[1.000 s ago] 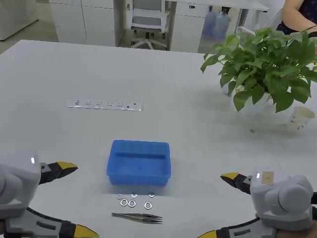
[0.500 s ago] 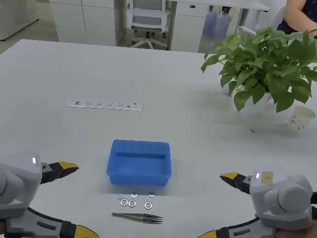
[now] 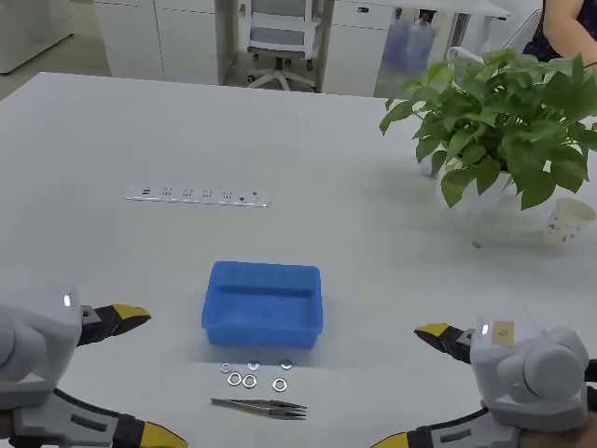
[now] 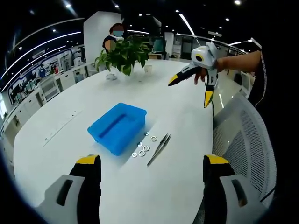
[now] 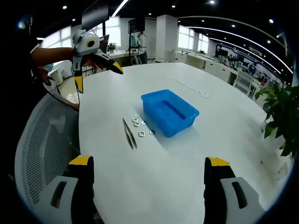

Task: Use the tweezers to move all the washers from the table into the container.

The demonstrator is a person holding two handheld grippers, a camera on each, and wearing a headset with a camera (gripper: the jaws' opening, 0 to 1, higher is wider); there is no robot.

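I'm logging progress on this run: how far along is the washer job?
Done: nothing, the blue container looks empty. In hand: nothing, the left gripper and right gripper are open and empty. Left: pick up the tweezers, then move all the washers lying between them and the container.

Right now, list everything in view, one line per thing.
table: one, white, under everything
container: one, blue, mid-table, empty
washers: six, silver, on table just in front of container
tweezers: one, grey metal, lying in front of washers
power strip: one, white, beyond container
plant: one, green, far right
paper cup: one, white, beside plant
office chair: one, white, beyond table
left tool: one, grey, yellow tips, open, near left
right tool: one, grey, yellow tips, open, near right
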